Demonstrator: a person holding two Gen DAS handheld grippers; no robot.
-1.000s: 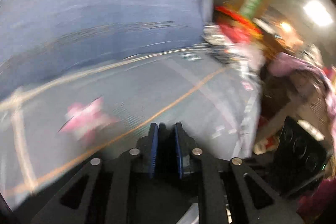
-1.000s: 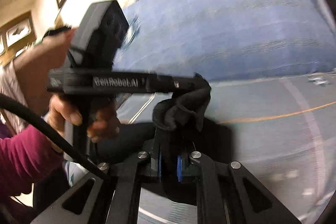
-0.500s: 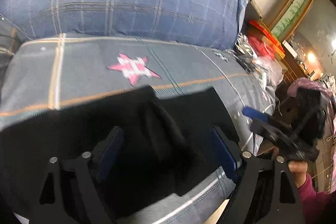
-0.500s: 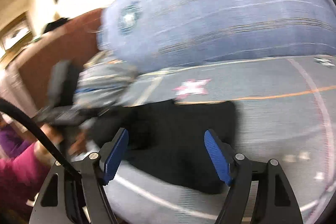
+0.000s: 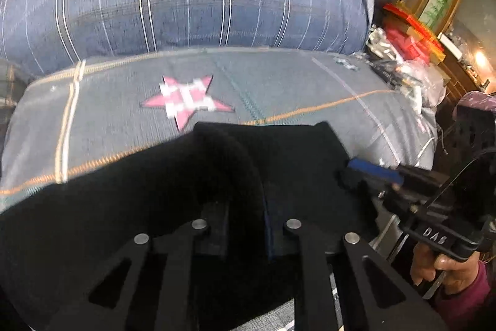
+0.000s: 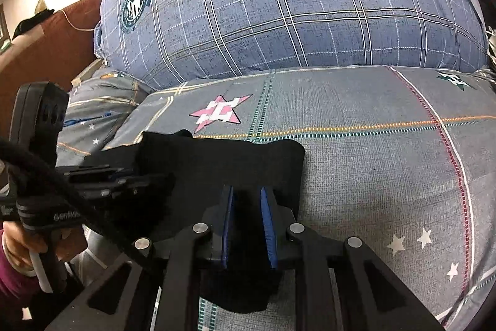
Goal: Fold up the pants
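Both grippers clamp the black fabric pants (image 6: 217, 163): right gripper (image 6: 247, 225) on the near hem, left gripper (image 5: 245, 225) pinching a raised ridge between its jaws, probably to lift for folding.

One pants (image 6: 217, 163), two tools (image 6: 247, 225) (image 5: 245, 225), one pillow (image 6: 279, 5).

Grey plaid bedsheet (image 6: 356, 163) with pink checkered star patch (image 6: 220, 113); big blue plaid pillow (image 6: 279, 8) behind; red clutter (image 5: 409, 33) beside bed.
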